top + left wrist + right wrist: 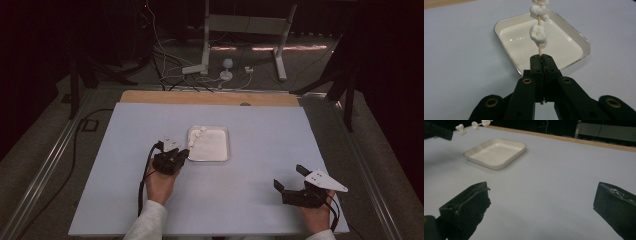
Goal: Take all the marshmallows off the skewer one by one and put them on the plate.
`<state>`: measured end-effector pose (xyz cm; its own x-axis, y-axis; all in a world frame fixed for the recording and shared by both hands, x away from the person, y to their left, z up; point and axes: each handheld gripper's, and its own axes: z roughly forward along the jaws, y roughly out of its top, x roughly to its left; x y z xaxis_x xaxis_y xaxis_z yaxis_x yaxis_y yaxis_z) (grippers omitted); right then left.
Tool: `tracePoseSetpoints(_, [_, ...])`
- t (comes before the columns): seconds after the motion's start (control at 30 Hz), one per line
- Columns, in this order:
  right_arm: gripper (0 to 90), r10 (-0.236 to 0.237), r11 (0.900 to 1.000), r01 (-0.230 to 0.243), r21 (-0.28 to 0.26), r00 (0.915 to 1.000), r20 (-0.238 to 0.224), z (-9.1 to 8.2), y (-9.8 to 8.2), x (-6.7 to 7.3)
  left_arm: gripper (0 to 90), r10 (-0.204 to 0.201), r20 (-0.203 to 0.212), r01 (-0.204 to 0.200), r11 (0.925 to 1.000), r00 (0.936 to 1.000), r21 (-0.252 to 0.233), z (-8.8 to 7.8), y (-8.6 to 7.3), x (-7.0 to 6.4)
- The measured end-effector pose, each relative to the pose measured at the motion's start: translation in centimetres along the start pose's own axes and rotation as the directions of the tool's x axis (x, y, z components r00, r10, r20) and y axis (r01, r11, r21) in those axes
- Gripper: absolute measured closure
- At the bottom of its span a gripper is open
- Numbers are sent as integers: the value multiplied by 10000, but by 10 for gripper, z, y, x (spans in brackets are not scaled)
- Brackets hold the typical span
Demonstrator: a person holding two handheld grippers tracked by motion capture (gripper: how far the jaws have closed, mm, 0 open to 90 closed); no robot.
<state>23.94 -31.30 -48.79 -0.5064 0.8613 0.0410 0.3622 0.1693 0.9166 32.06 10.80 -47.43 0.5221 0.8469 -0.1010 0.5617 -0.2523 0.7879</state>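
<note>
In the high view, the left claw (182, 154) sits just left of centre, its tip at the lower left corner of a white tray (223, 156) that lies mid-frame on the pale surface (260, 125). A skewer (196, 138) threaded with white puffs runs from that tip up and to the right, over the tray's left side. The right claw (289, 181) rests at the lower right of the frame, well apart from the tray, so the left hand (160, 184) is plainly the nearer one.

In the left gripper view, the jaws stand pressed together on the bare lower end of the skewer (539, 25), which rises straight up the middle of the frame, its long axis in line with the claw itself. Several white puffs (538, 33) (they look like marshmallows, though I cannot be sure) are strung along it, and the topmost runs off the upper edge. The tray (504, 45) lies beyond and beneath, empty and glossy; the skewer appears held above it rather than resting in it, though the clearance is hard to judge.

In the right gripper view, the jaws stand wide apart at the lower left and lower right with nothing between them. The tray (506, 162) lies in the upper left, and the puffs (475, 124) show at the top left edge, above and beyond it. Any lowering of the skewer into the tray would probably fall to the left claw.
</note>
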Motion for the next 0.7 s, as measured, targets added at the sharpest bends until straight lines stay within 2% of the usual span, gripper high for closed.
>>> tracePoseSetpoints(0.13, [0,119,9999,-117,65,9996,-255,5,11,3,898,311,173,-306,9990,9994,-323,-12,-9,2])
tracePoseSetpoints(0.3, [0,37,10000,-39,-35,9980,-632,15,28,9,898,265,271,-251,9984,9993,-503,-18,-15,4])
tracePoseSetpoints(0.37, [0,-32,10000,25,-80,9958,-918,27,41,17,898,120,414,-92,9976,9991,-680,-20,-15,5])
tracePoseSetpoints(0.57, [0,-271,9996,247,-168,9865,-1617,58,63,35,898,412,662,-359,9962,9970,-797,-24,-14,0])
tracePoseSetpoints(0.7, [0,-247,9997,234,-89,9806,-1943,77,76,43,898,571,727,-509,9951,9957,-843,-24,-13,-3])
